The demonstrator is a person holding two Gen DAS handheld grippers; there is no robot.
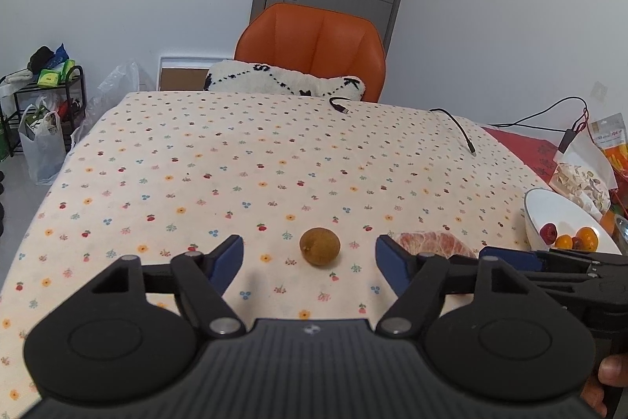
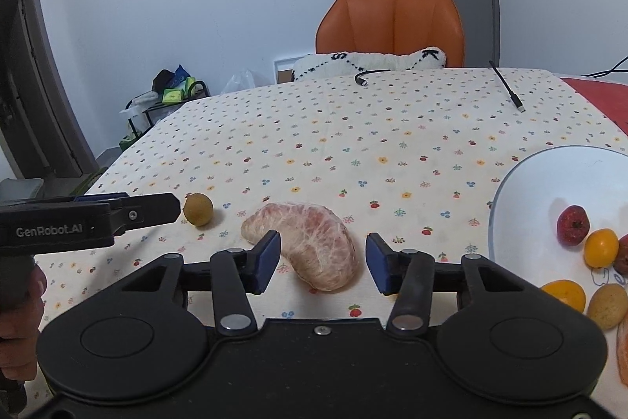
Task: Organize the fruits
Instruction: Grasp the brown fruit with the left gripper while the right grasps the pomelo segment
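Observation:
A small round brown fruit (image 1: 320,246) lies on the flowered tablecloth between the fingertips of my open left gripper (image 1: 309,258), touching neither finger. The same brown fruit (image 2: 198,209) shows in the right wrist view just past the left gripper (image 2: 172,209). A peeled pink pomelo segment (image 2: 310,242) lies between the fingers of my open right gripper (image 2: 324,256). In the left wrist view the pomelo segment (image 1: 431,240) is partly hidden behind my fingers, with the right gripper (image 1: 506,258) beside it. A white bowl (image 2: 510,191) on the right holds a red fruit (image 2: 573,224) and orange fruits (image 2: 600,248).
An orange chair (image 1: 310,46) with a white cushion (image 1: 282,81) stands at the table's far edge. Two black cables (image 1: 459,128) lie on the far right of the cloth. Snack bags (image 1: 585,171) sit on a red cloth behind the bowl. A shelf with bags (image 1: 43,112) stands on the floor at left.

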